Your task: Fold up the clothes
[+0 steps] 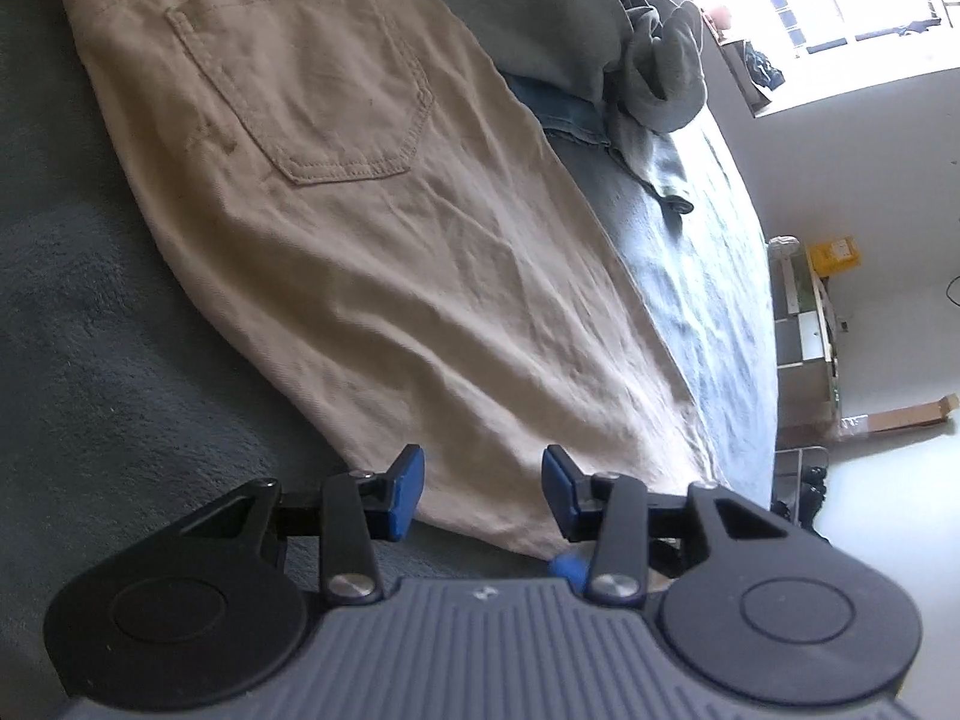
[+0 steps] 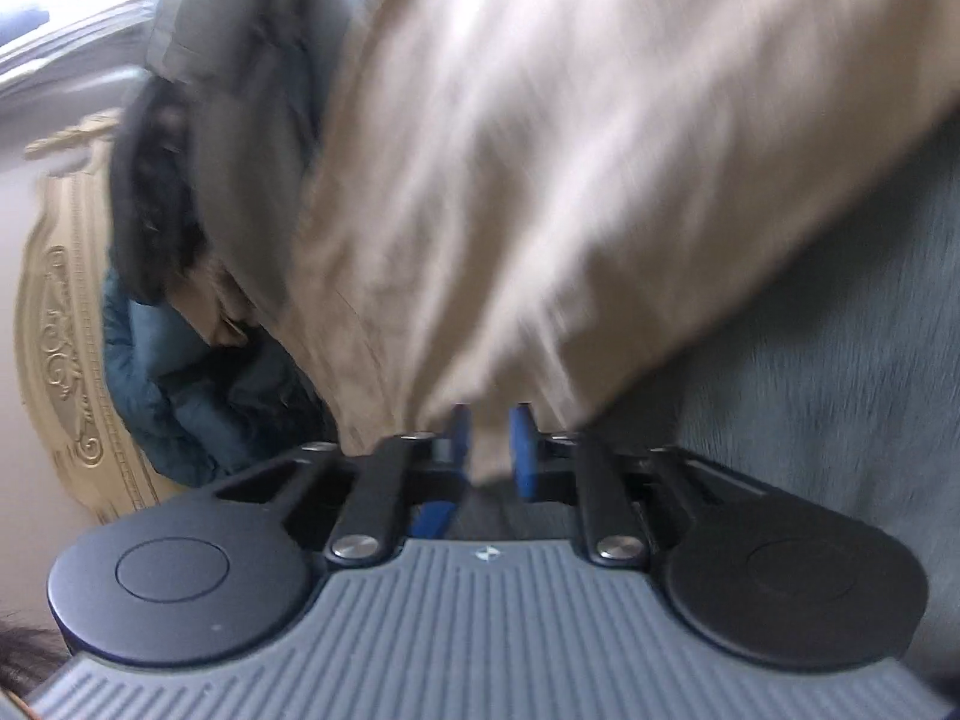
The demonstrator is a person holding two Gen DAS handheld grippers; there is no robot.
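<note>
Lying flat on a grey blanket (image 1: 90, 312), beige trousers (image 1: 372, 252) extend ahead of the released left gripper (image 1: 483, 495); the right gripper (image 2: 492, 450) straddles their edge, grip unclear.

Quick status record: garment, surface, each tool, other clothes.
garment: beige trousers, lying flat, back pocket up
surface: grey-blue blanket
left tool: open, pads apart over the trousers' near edge
right tool: blurred; beige fabric between its pads, grip unclear
other clothes: grey and denim pile beyond the trousers
</note>
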